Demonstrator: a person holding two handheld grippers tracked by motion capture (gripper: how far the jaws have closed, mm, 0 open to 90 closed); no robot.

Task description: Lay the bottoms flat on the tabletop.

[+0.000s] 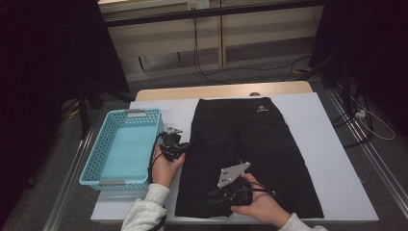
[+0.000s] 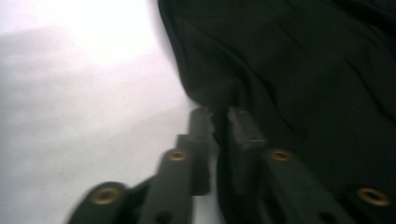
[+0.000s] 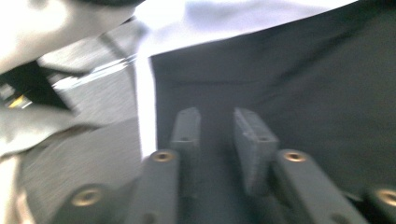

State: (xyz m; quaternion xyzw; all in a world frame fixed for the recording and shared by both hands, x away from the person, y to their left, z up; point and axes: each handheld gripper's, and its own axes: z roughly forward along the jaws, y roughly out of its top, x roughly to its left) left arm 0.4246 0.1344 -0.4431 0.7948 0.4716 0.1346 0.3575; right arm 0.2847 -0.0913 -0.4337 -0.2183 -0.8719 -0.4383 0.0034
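Looking dim and dark around the room in the high view, with soft light falling from above on the white table (image 1: pixel 312 144). Showing up a bit grainy, not sharp. Glowing too bright on the table in the left gripper view, washing out the top left corner. Blurring the black jaws and the black shorts (image 2: pixel 303 70) there. Smearing the right gripper view too, most at the left edge. Hiding folds in the dark cloth.
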